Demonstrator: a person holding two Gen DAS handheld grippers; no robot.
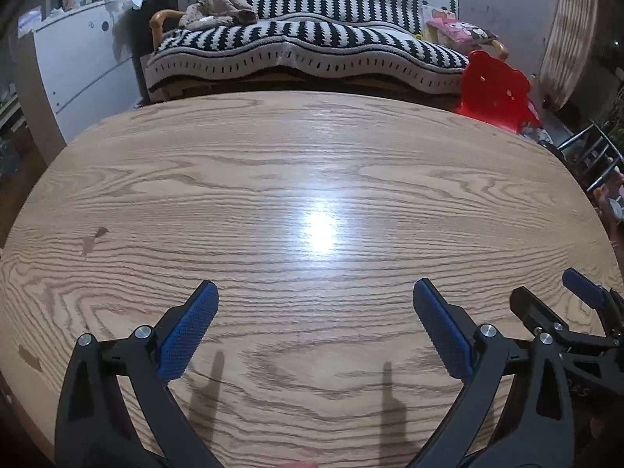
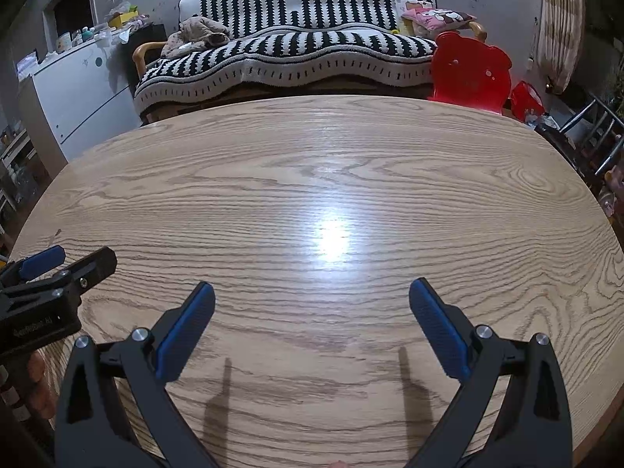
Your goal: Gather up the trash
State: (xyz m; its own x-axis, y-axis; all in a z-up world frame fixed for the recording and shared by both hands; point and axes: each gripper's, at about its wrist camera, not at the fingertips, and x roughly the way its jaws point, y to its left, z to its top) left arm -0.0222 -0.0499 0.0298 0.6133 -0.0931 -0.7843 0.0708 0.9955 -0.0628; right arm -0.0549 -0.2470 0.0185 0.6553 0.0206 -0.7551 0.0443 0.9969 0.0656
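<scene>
Both grippers hover low over the wooden table [image 1: 273, 179]: left gripper [image 1: 315, 296] spread wide, blue pads [image 1: 187, 331] holding nothing; right gripper [image 2: 311, 296] likewise wide apart and empty, just beside the left one. No trash shows on the table in either view. Beyond the table's far edge sits a black-and-white striped sofa [image 1: 312, 50] with a crumpled cloth [image 1: 220, 9] and a pink cushion [image 1: 460, 31]. A red bear-shaped chair [image 2: 470, 72] stands at the table's far right corner, a white cabinet [image 1: 78, 66] to its far left.
</scene>
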